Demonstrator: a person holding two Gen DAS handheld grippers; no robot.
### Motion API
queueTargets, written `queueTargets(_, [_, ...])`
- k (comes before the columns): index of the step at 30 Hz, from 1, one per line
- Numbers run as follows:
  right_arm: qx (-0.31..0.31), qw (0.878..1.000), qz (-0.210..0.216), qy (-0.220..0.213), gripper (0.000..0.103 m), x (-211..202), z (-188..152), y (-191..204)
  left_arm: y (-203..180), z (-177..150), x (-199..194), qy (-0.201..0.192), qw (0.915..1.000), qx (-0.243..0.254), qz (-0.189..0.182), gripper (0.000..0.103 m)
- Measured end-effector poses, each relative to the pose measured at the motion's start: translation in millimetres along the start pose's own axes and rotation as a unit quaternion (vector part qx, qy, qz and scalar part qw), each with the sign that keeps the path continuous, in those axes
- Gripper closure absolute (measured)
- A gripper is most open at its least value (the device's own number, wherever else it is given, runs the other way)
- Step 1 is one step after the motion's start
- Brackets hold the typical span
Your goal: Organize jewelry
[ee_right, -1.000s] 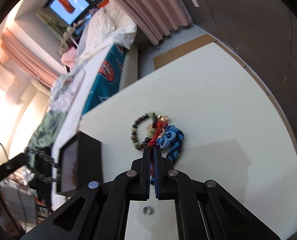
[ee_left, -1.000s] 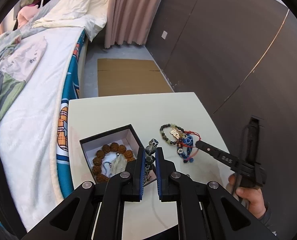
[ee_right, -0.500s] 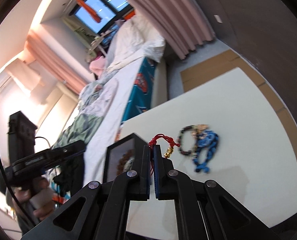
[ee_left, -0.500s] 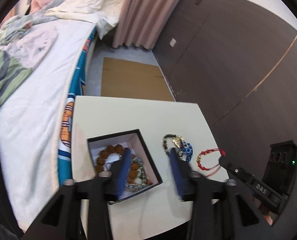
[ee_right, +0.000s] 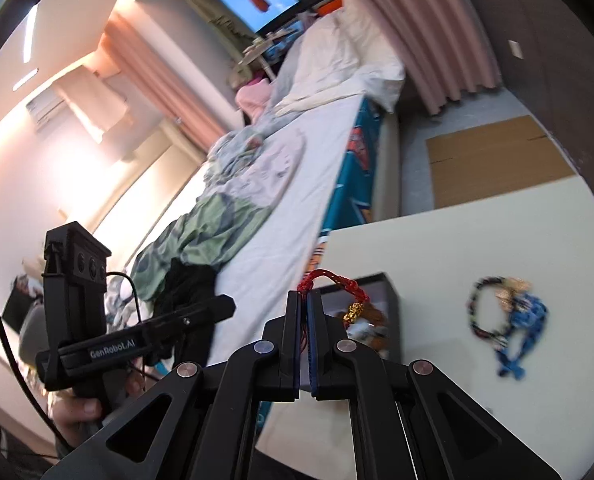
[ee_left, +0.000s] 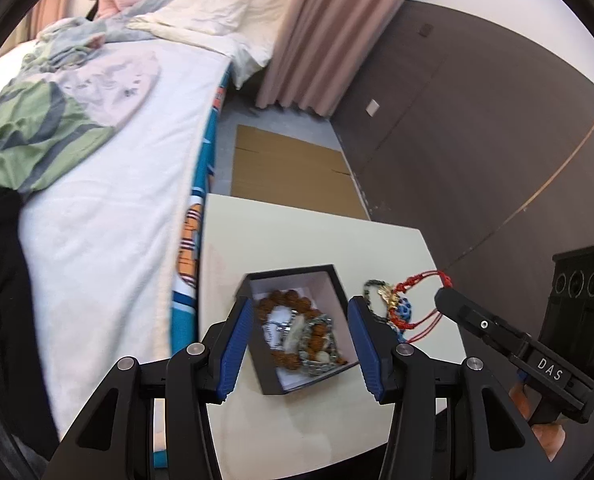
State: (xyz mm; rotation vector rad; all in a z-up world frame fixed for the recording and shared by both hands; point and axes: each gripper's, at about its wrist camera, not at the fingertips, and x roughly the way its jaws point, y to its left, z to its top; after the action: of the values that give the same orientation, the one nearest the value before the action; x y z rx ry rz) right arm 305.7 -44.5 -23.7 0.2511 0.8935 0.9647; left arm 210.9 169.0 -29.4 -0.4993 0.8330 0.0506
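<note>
A black jewelry box (ee_left: 333,276) with a white inside sits on the cream table (ee_left: 297,232). It holds a brown bead bracelet (ee_left: 281,300) and a silver chain (ee_left: 317,356). My left gripper (ee_left: 300,344) is open and empty above the box. My right gripper (ee_right: 306,300) is shut on a red cord bracelet (ee_right: 333,280) with a gold charm (ee_right: 353,312), held in the air near the box (ee_right: 391,312); it also shows in the left wrist view (ee_left: 417,300). A dark bead bracelet (ee_right: 483,312) and a blue woven piece (ee_right: 525,328) lie on the table.
A bed (ee_left: 109,200) with white sheets runs along the table's left side. Flat cardboard (ee_left: 289,176) lies on the floor beyond the table. A dark wall panel (ee_left: 477,140) stands to the right. Pink curtains (ee_left: 309,40) hang at the back.
My left gripper opened and let the silver chain drop into the box, then rose. My right gripper lifted the red cord bracelet off the table and carried it left toward the box.
</note>
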Motion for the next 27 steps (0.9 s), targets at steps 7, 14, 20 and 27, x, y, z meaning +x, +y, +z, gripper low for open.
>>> queueTargets(7, [-0.002, 0.998, -0.029, 0.05, 0.047, 29.6, -5.4, -0.9, 9.6, -1.4, -8.2, -0.005, 0.9998, -0.005, 0.018, 0.052])
queueTargets(14, [0.031, 0.998, -0.05, -0.001, 0.042, -18.0, -5.6, -27.2, -11.3, -7.5, 6.6, 0.011, 0.9994, 0.027, 0.019, 0.052])
queueTargets(20, [0.046, 0.995, -0.082, -0.031, 0.031, -57.3, -0.4, -46.9, -41.8, -10.6, 28.4, 0.031, 0.9979, 0.057, 0.009, 0.052])
queueTargets(27, [0.102, 0.99, -0.096, -0.02, 0.031, -77.4, -3.8, -84.2, -82.0, -12.0, 55.7, 0.051, 0.9942, 0.095, 0.003, 0.052])
